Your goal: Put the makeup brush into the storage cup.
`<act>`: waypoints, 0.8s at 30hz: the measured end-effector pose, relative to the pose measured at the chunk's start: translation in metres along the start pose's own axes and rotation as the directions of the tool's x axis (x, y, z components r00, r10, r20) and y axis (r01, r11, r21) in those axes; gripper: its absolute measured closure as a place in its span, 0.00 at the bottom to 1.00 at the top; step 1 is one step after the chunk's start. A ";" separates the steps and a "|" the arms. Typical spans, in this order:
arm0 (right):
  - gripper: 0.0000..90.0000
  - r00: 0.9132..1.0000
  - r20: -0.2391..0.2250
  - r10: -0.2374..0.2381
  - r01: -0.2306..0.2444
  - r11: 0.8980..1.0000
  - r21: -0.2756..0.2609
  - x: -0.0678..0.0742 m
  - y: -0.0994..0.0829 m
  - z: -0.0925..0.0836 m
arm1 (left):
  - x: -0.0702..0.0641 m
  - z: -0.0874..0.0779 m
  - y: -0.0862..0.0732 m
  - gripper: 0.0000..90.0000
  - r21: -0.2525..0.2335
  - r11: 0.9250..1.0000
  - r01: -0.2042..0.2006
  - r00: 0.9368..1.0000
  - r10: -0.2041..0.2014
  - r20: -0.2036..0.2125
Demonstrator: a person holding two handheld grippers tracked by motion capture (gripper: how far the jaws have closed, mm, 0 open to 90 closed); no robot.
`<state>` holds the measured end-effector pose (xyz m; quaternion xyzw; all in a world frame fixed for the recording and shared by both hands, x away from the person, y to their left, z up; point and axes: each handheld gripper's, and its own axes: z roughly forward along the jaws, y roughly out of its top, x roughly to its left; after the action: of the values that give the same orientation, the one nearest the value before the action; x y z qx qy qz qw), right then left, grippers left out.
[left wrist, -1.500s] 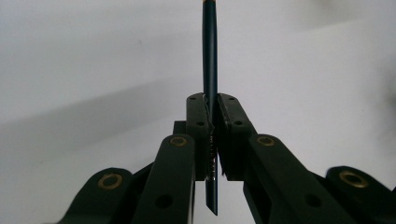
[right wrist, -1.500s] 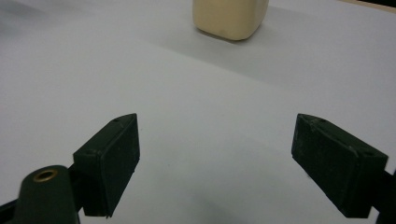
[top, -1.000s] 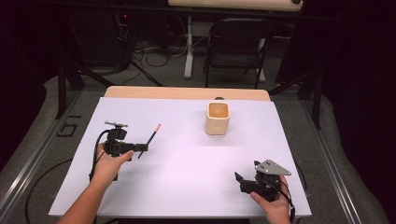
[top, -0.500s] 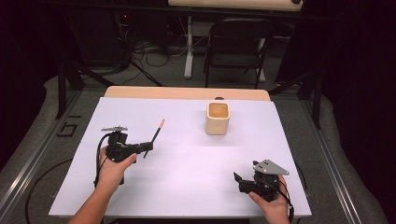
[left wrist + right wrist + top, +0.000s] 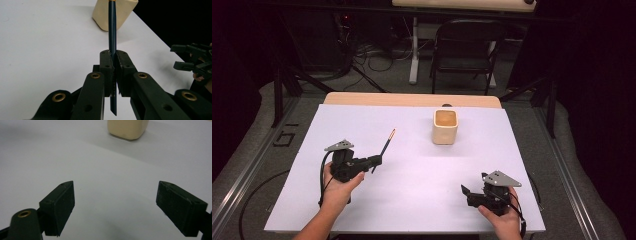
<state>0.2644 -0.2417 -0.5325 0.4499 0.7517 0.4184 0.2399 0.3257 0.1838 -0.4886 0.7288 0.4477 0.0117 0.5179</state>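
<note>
High view: the left gripper (image 5: 374, 161) is clamped on a dark pencil (image 5: 386, 144), held clear of the white surface (image 5: 412, 200), its tip angled up and toward the cup (image 5: 445, 126); judged step, carrying the pencil to the cup for insertion.

Left gripper view: the pads (image 5: 107, 67) pinch the pencil (image 5: 112, 30) low on its shaft, a short stub below, most of the length ahead; the shaft lines up with the cup (image 5: 115, 12) beyond, which stands well apart.

To do it well: keep the clamp firm; raise the tip above the rim before crossing; tilt the pencil nearer upright over the opening; release once the lower end is inside, lest the cup tip.

Right gripper (image 5: 469, 194): rests near the surface's near right corner; right gripper view shows the jaws wide apart, nothing between them, the cup (image 5: 128, 128) far ahead.
</note>
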 end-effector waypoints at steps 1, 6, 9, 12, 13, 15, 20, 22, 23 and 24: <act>0.17 1.000 -0.010 0.001 -0.001 1.000 0.000 0.000 0.000 0.000 | -0.002 0.001 -0.001 0.94 -0.001 1.000 -0.004 1.000 0.004 0.002; 0.21 1.000 -0.017 0.008 -0.008 1.000 0.001 0.006 0.005 -0.001 | -0.011 0.004 -0.003 0.94 0.001 0.999 -0.040 0.999 0.040 0.005; 0.28 1.000 -0.029 -0.009 0.008 1.000 -0.005 0.013 0.009 -0.001 | -0.016 0.006 -0.004 0.94 0.006 0.999 -0.053 0.999 0.052 0.012; 0.36 0.999 -0.045 -0.025 0.025 1.000 0.003 0.020 0.013 0.000 | -0.019 0.008 -0.005 0.94 0.015 0.998 -0.066 0.998 0.066 0.020; 0.40 0.997 -0.065 -0.031 0.032 0.999 0.016 0.021 0.014 0.000 | -0.021 0.008 -0.006 0.94 0.016 0.998 -0.068 0.998 0.068 0.021; 0.43 0.995 -0.091 -0.039 0.041 0.999 0.011 0.024 0.016 0.003 | -0.022 0.009 -0.006 0.94 0.017 0.997 -0.072 0.997 0.072 0.027; 0.43 0.992 -0.100 -0.072 0.074 0.997 0.018 0.026 0.025 0.005 | -0.026 0.012 -0.007 0.94 0.020 0.997 -0.076 0.996 0.075 0.037; 0.43 0.992 -0.099 -0.077 0.079 0.997 0.021 0.025 0.029 0.006 | -0.028 0.014 -0.007 0.94 0.025 0.996 -0.082 0.996 0.081 0.041; 0.44 0.992 -0.103 -0.072 0.074 0.997 0.010 0.025 0.031 0.008 | -0.029 0.014 -0.007 0.94 0.028 0.996 -0.083 0.996 0.082 0.040; 0.44 0.992 -0.100 -0.076 0.078 0.997 0.011 0.025 0.033 0.008 | -0.030 0.015 -0.007 0.94 0.024 0.996 -0.085 0.996 0.084 0.042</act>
<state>0.2739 -0.2087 -0.5086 0.4008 0.7826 0.4251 0.2148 0.3104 0.1534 -0.4876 0.7539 0.4058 0.0127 0.5165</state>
